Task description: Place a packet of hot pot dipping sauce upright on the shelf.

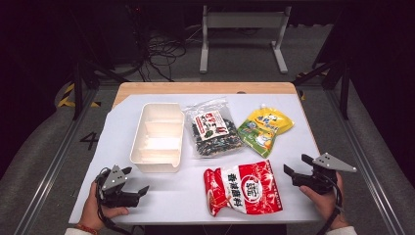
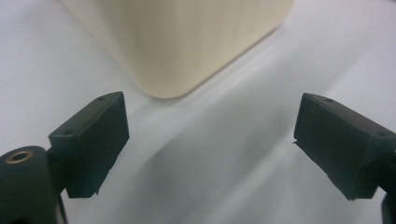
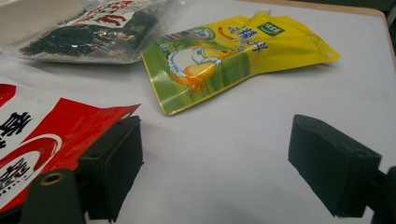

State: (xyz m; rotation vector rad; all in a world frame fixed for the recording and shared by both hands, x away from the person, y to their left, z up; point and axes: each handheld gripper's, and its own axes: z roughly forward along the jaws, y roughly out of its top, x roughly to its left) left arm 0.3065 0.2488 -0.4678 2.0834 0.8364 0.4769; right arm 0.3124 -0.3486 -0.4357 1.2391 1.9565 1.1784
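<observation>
We see a cream rectangular plastic bin (image 1: pixel 157 137) standing on the white-covered desk (image 1: pixel 303 142), left of centre; just to its right lies a clear bag of dark dried food with a red-and-white label (image 1: pixel 211 128), then a yellow-and-green spouted pouch (image 1: pixel 264 126) overlapping the bag's right edge. Nearer us, a red-and-white snack bag (image 1: pixel 242 187) lies flat. The left claw (image 1: pixel 134 180) rests near the bin's near corner, jaws spread wide and empty — the right claw (image 1: pixel 297 165) sits just right of the red bag, likewise agape and holding nothing.
</observation>
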